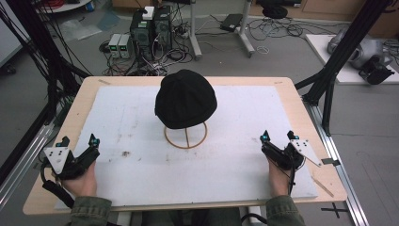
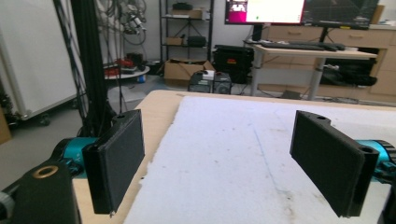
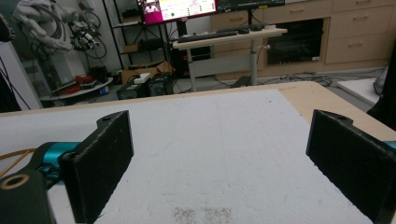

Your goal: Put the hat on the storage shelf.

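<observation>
A black knit beanie (image 1: 186, 99) sits on a thin wire stand with a round gold base ring (image 1: 186, 137) at the middle of the white foam mat (image 1: 141, 160). My left gripper (image 1: 79, 140) rests at the mat's near left edge, held in a hand, jaws wide open. In the left gripper view its jaws (image 2: 229, 165) frame bare mat. My right gripper (image 1: 279, 135) sits at the near right, also open. Its own view shows the jaws (image 3: 224, 168) apart over bare mat, with a sliver of the gold ring (image 3: 14, 156) at the far left.
The mat lies on a wooden table (image 1: 75, 106). Black frame struts (image 1: 336, 52) stand at both sides of the table. Computer boxes and tangled cables (image 1: 146, 33) lie on the floor beyond the far edge. A small dark smudge (image 1: 125, 153) marks the mat.
</observation>
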A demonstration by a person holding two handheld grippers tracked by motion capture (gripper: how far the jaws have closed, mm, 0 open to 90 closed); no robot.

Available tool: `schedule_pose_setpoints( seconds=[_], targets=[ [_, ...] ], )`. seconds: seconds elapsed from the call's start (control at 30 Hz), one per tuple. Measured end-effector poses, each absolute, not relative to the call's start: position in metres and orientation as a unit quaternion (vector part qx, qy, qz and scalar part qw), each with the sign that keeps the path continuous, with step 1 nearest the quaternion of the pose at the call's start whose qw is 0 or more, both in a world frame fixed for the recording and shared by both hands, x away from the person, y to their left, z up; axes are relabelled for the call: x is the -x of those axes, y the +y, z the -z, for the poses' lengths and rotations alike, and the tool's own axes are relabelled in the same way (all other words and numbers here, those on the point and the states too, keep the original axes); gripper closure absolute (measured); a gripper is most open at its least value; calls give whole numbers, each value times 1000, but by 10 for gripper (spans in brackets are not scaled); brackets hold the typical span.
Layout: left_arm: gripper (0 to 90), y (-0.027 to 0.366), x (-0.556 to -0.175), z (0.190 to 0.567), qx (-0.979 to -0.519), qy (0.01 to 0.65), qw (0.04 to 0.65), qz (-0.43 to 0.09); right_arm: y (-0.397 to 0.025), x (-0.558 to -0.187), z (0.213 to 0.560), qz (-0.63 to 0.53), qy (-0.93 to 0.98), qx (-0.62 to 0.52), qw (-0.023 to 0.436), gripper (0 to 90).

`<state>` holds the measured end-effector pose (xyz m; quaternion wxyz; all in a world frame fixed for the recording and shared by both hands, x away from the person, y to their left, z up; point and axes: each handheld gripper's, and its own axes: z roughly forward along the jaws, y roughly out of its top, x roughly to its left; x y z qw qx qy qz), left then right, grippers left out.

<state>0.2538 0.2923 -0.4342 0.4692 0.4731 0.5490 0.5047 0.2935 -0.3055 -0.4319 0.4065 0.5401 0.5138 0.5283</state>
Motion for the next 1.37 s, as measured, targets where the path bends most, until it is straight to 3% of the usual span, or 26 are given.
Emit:
schedule_pose_setpoints(
  seconds=[1.37],
  targets=[
    [180, 289, -259, 438, -528, 540, 481, -445, -297, -306, 434, -511, 562, -520, 391, 65]
  ],
)
